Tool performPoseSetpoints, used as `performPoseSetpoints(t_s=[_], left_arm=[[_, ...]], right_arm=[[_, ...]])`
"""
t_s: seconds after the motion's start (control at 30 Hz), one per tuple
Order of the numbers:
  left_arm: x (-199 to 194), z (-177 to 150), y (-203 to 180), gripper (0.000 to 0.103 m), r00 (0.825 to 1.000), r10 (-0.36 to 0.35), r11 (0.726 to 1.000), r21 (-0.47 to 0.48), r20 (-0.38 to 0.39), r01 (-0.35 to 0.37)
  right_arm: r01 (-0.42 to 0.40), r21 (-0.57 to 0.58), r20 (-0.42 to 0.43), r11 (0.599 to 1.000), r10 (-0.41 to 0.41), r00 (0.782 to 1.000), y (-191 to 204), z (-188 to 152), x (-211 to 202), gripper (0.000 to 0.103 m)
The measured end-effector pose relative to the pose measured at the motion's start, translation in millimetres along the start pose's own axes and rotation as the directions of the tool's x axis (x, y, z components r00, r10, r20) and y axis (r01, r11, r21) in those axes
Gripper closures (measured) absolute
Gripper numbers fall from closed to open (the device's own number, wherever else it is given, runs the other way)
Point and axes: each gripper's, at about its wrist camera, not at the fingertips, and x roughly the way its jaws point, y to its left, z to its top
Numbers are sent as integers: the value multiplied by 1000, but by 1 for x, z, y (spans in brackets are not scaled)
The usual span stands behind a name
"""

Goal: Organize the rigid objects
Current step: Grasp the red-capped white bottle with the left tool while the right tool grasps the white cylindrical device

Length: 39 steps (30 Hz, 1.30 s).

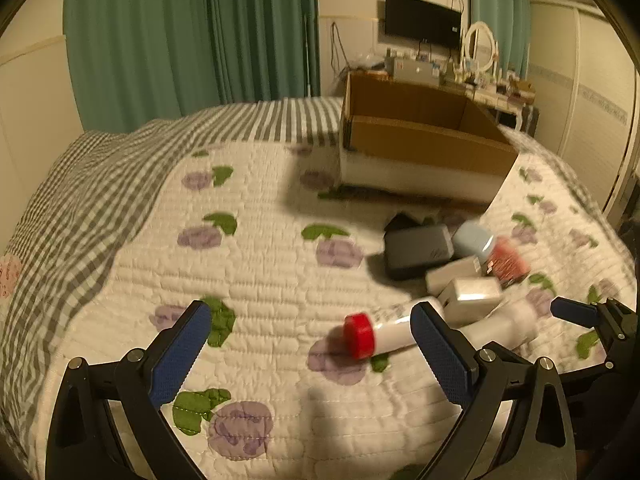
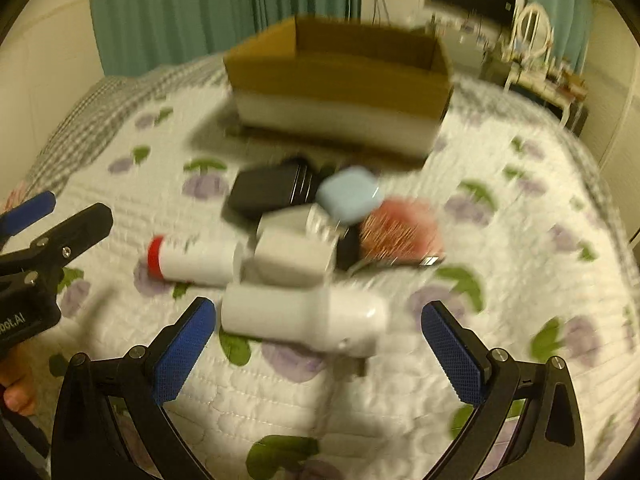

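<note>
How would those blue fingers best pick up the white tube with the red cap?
Probably across the white tube mid-body, coming from above. It lies flat on the quilt, its round body free near the red cap, while its other end is against the pile.

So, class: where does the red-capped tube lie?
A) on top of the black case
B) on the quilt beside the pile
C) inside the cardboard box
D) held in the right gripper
B: the red-capped tube lies flat on the quilt, in neither open gripper, well short of the box.
</note>
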Motion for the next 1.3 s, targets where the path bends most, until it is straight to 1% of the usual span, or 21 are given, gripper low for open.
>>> performPoseSetpoints(t_s=[0.07, 0.17, 0.27, 0.33, 0.43, 0.5, 0.57, 0.6, 0.63, 0.7, 0.87, 0.9, 0.97, 1.0, 1.03, 1.07, 1.1, 1.13, 1.17, 1.27, 1.3], left_arm=[[6, -3, 1, 3, 1000, 7, 1000, 0, -15, -7], [8, -3, 5, 3, 1000, 5, 1000, -4, -21, -5], [8, -2, 5, 3, 1000, 9, 1000, 8, -20, -9], [9, -2, 4, 3, 1000, 9, 1000, 15, -26, -9], [11, -2, 0, 3, 999, -3, 999, 36, -33, 4], [14, -2, -7, 3, 999, -19, 998, 64, -38, 21], [19, -2, -16, 3, 998, -47, 993, 106, -53, 52], [23, -2, -22, 3, 995, -70, 988, 133, -64, 78], [26, -2, -26, 3, 994, -80, 985, 149, -73, 91], [38, -3, -35, 3, 991, -88, 976, 191, -98, 106], [61, -7, -42, 3, 985, -107, 973, 190, -137, 132], [63, -8, -44, 4, 985, -103, 969, 209, -138, 130], [67, -10, -50, 4, 983, -113, 952, 268, -147, 149], [69, -11, -53, 6, 981, -118, 941, 298, -157, 161], [72, -13, -58, 11, 977, -122, 926, 334, -174, 175], [76, -15, -62, 26, 973, -129, 910, 367, -194, 193], [79, -15, -65, 31, 966, -144, 898, 382, -215, 219], [80, -15, -67, 39, 962, -151, 892, 388, -227, 232], [81, -14, -68, 46, 958, -164, 887, 390, -236, 247], [76, -13, -66, 56, 953, -183, 891, 369, -240, 264], [74, -15, -64, 57, 951, -193, 894, 356, -241, 271]], right_arm=[[-8, 2, -19, 1000, 8, 1000, 5, -2, 11, 0], [39, -19, -37, 999, -40, 999, 13, -2, 28, 0], [76, -1, -62, 997, -76, 995, 11, 0, 40, 0], [58, 42, -97, 997, -54, 994, 3, -1, 47, 1], [31, 88, -54, 996, -26, 998, -5, -2, 38, 3], [42, 92, -28, 995, -40, 999, -9, 0, 28, 3], [46, 129, 11, 991, -48, 999, -21, 2, 15, 3], [45, 152, 22, 987, -49, 999, -28, 3, 10, 7], [44, 165, 18, 985, -47, 999, -32, 4, 8, 44], [27, 194, 10, 981, -30, 999, -41, 5, 6, 43], [58, 167, -19, 984, -56, 998, -42, -1, 15, 52], [58, 163, -20, 985, -56, 998, -41, -1, 16, 55], [47, 151, -8, 987, -46, 999, -39, 2, 17, 55], [49, 142, 7, 989, -50, 999, -39, 4, 15, 55], [51, 139, 15, 989, -54, 998, -40, 4, 12, 55], [51, 138, 19, 989, -55, 998, -40, 6, 12, 55], [49, 140, 19, 989, -52, 998, -41, 7, 12, 55], [47, 145, 15, 988, -50, 999, -42, 8, 13, 55], [47, 148, 12, 988, -50, 999, -42, 7, 14, 55], [47, 144, -11, 988, -45, 999, -44, 5, 19, 55], [44, 148, -12, 988, -42, 999, -45, 4, 20, 54]])
